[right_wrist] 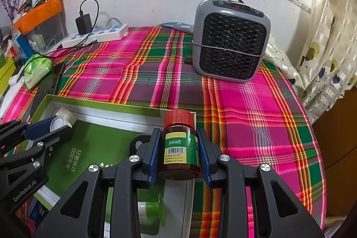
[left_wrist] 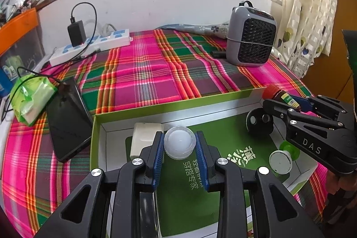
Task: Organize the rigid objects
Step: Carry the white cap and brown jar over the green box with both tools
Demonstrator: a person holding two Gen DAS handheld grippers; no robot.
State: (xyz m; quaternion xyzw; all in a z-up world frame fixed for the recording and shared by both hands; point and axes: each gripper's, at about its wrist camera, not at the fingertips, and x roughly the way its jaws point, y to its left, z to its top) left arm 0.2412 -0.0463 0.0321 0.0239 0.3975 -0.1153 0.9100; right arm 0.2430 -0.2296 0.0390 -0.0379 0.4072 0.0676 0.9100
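An open green box [left_wrist: 169,108] [right_wrist: 102,104] lies on the plaid cloth. My left gripper [left_wrist: 180,145] is shut on a small round clear-white container [left_wrist: 179,142] above the box's inside, next to a cream plastic block [left_wrist: 142,137]. My right gripper [right_wrist: 180,148] is shut on a brown pill bottle [right_wrist: 181,146] with a red cap, held over the box's right far corner; the bottle [left_wrist: 281,97] and gripper [left_wrist: 290,104] also show in the left wrist view. Inside the box lie a black round object [left_wrist: 258,122] and a green-and-white spool-like piece [left_wrist: 283,157] [right_wrist: 154,209].
A grey mini heater [left_wrist: 251,37] [right_wrist: 229,41] stands at the back right. A black phone [left_wrist: 67,122] and a green tissue pack [left_wrist: 31,97] lie left of the box. A white power strip [left_wrist: 89,46] with a charger sits at the back left. Curtains hang at right.
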